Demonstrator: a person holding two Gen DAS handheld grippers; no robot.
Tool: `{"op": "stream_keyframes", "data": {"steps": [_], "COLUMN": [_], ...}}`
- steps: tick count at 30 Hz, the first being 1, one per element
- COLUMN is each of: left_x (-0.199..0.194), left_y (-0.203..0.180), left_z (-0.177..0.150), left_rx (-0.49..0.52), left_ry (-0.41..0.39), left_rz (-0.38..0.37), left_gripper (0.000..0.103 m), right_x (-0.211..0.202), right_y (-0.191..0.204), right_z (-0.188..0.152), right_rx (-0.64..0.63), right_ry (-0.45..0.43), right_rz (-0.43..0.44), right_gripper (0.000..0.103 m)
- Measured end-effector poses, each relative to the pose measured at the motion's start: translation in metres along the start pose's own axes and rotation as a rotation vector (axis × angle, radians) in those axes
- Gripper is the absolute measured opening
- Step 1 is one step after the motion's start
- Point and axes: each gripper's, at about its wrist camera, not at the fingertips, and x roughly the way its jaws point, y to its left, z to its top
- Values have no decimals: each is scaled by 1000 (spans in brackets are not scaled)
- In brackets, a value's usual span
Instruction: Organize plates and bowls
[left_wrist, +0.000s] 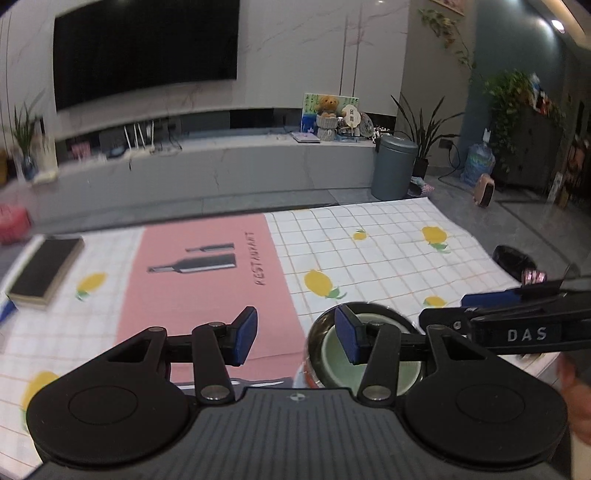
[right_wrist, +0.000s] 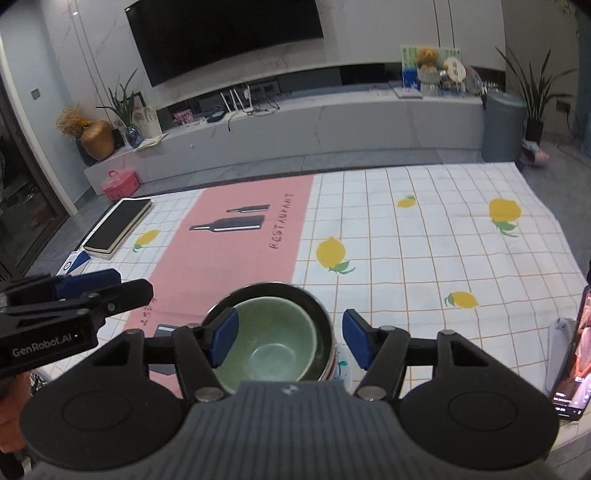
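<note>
1. We see the task's things gathered into 1 nested stack (right_wrist: 273, 339) near the front edge of the tablecloth (right_wrist: 424, 236): a green bowl (right_wrist: 269, 343) sits inside a dark metal bowl (right_wrist: 317, 314), and striped rims of more dishes show beneath at about 4 o'clock of the stack.
2. Our right gripper (right_wrist: 291, 341) hangs above the stack with its blue pads spread wide. The left pad overlaps the green bowl's rim in the picture, but neither pad presses on anything, so it holds nothing.
3. Our left gripper (left_wrist: 295, 336) is likewise spread wide and empty. In its view the stack (left_wrist: 369, 354) lies at 3 o'clock of the gap between the pads, partly behind the right-hand pad.
4. From the right gripper the stack lies at 6 o'clock, close under the fingers and a little left of the gap's middle, so we judge the right hand nearer and better lined up than the left.
5. The bowls are round, so no long axis matters; a grip would turn on straddling a rim.
6. We judge the stacking largely done. No other plates or bowls show; only a book (right_wrist: 118, 229) at 10 o'clock and a phone (right_wrist: 576, 354) at 3 o'clock.
</note>
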Motion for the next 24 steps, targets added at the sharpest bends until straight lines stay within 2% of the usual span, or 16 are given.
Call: {"op": "stream_keyframes", "data": {"steps": [6,10,16,20,24], "left_x": [-16,-25,-22,-13,-7], "left_y": [-14,-18,-16,-11,-12], "left_z": [-17,-30,-51,-63,-71], "left_rx": [98,110,85,68,91], "left_ry": [-39,-49,-14,49,75], "left_rz": [75,83,87,112,136], "left_gripper": [56,56,56,56,56], "right_x": [-19,-29,-31,-19,-13], "right_y": [28,45,57,60,59], "right_z": [-24,-44,-70,-84,-90], "right_rx": [-86,-140,-150,-131,-113], "right_ry": [-53,-75,-50,-1,14], "right_rz": [-56,-80,-100,-105,-124], "right_gripper": [62,62,62,62,62]}}
